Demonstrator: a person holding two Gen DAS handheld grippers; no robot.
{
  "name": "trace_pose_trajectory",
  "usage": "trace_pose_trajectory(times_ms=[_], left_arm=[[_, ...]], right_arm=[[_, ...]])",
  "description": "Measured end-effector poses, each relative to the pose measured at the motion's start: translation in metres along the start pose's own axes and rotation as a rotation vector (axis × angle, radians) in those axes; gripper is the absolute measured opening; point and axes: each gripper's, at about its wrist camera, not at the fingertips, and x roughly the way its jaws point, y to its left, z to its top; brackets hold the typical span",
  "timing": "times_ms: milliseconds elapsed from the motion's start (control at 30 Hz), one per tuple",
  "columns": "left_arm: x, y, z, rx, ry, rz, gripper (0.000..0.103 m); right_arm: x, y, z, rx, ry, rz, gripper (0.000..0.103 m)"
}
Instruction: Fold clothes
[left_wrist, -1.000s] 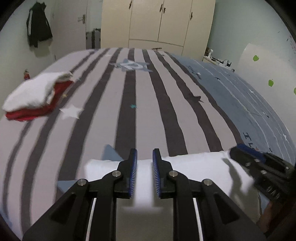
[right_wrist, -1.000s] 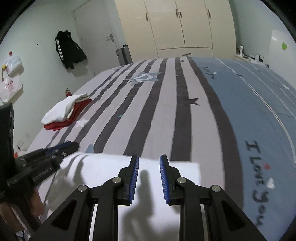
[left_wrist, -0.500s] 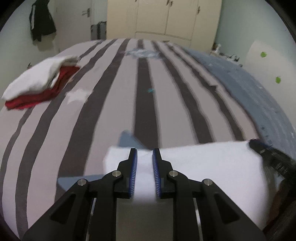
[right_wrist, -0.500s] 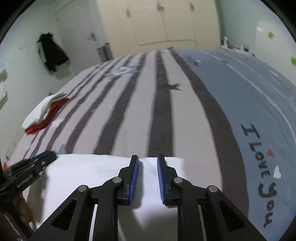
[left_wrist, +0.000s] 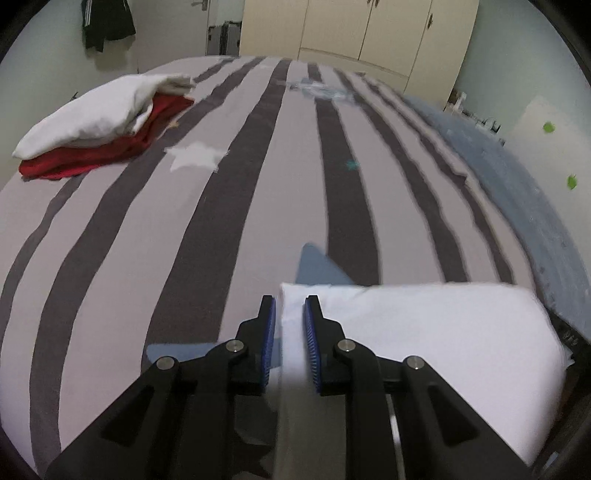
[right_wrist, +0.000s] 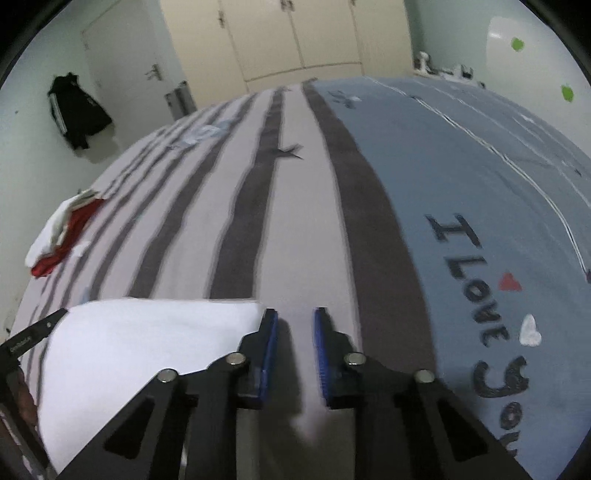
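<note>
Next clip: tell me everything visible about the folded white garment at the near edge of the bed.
The folded white garment is a plain, smooth rectangle of soft-looking cloth with no print visible. It lies across the near edge of the striped grey bedsheet. The left gripper pinches its left edge between blue pads. Its right end sits just beside the right gripper, whose jaws are closing with only bedsheet between them.

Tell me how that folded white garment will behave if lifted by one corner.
The folded white garment would probably droop and unfold, being soft cloth in loose layers. It looks light: the left claw pinches only a thin edge. Pushed across the striped bedspread, it would likely bunch rather than slide.
</note>
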Motion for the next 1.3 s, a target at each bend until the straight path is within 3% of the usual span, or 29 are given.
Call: trace_pose_trajectory(times_ms=[133,300,433,600,867,1067,1167,1300], left_arm=[[-0.023,-0.005,0.004,-0.002,-0.04,-0.008,0.015],[-0.079,-0.035,-0.003,0.032,-0.103,-0.115,0.015],[-0.096,-0.068,-0.025,0.064,-0.092,-0.189,0.015],[-0.099,-0.094,-0.052,0.065,-0.063,-0.233,0.015],[-0.068,-0.11,-0.096,0.159,-0.028,-0.159,0.015],[-0.088,-0.101,-0.083,0.127,-0.057,-0.143,0.015],[-0.078,-0.083,-0.091,0.108,-0.027,-0.102,0.015],[-0.071,-0.084,-0.101,0.184,-0.039,-0.083,0.015]], right_arm=[[-0.014,0.001,0.005,-0.018,-0.018,0.002,0.008],[-0.069,0.021,0.004,-0.035,-0.079,0.097,0.01],[-0.1,0.05,-0.016,-0.085,-0.08,0.188,0.01],[-0.1,0.074,-0.047,-0.123,-0.034,0.24,0.01],[-0.068,0.078,-0.083,-0.142,0.016,0.221,0.01],[-0.086,0.074,-0.075,-0.161,-0.029,0.206,0.009],[-0.077,0.061,-0.08,-0.146,0.001,0.185,0.006],[-0.069,0.058,-0.088,-0.17,0.012,0.193,0.006]])
